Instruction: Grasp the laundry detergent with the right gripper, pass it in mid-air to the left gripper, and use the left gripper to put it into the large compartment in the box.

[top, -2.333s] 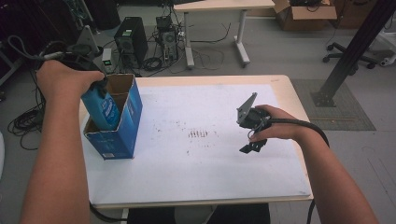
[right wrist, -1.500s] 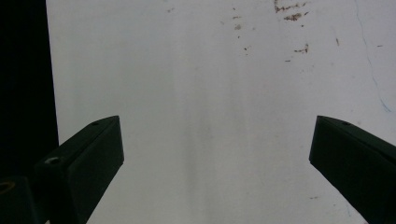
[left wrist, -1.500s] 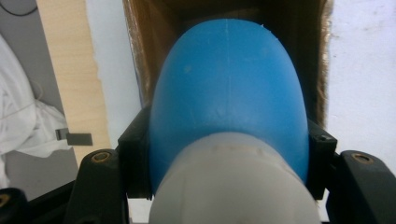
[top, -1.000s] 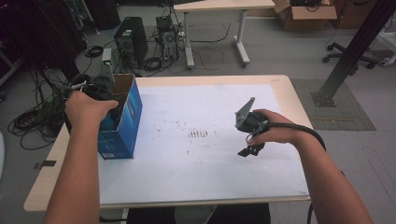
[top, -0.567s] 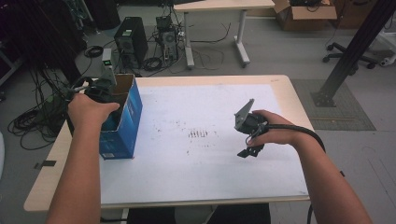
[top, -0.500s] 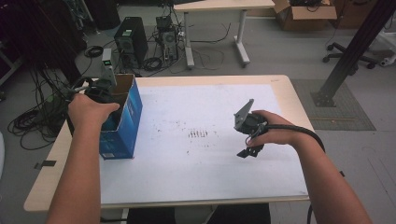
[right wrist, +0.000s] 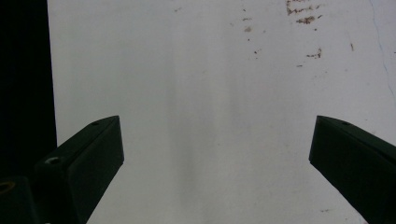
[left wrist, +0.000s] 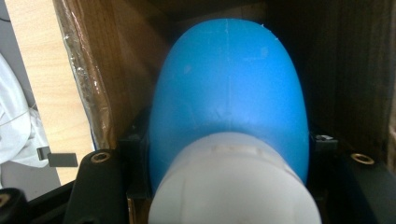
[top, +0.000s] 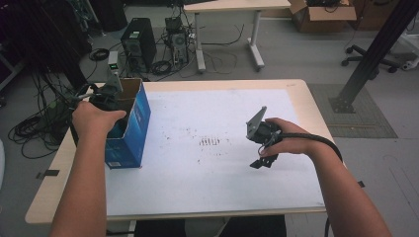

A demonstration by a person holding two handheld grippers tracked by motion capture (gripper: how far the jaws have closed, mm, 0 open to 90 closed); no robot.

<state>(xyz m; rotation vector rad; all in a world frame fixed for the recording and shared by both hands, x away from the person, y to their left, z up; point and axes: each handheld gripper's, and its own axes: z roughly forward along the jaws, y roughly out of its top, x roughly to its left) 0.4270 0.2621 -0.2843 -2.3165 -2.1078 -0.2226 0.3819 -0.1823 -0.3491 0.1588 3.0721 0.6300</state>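
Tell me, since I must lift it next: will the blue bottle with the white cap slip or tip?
The blue bottle looks smooth and rounded, so it may slide in a loose grip. The left gripper is clamped near its white cap, likely steadying it. Inside the cardboard box, the walls probably prevent tipping.

We're in a lab-style workroom here: a desktop computer tower (top: 139, 43) amid tangled cables (top: 34, 129) on the grey floor, a spare desk (top: 232, 6), a cardboard box (top: 321, 9) and a rolling chair base (top: 368, 52).

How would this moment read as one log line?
left tool: shut on blue bottle, inside box | right tool: open, over white sheet
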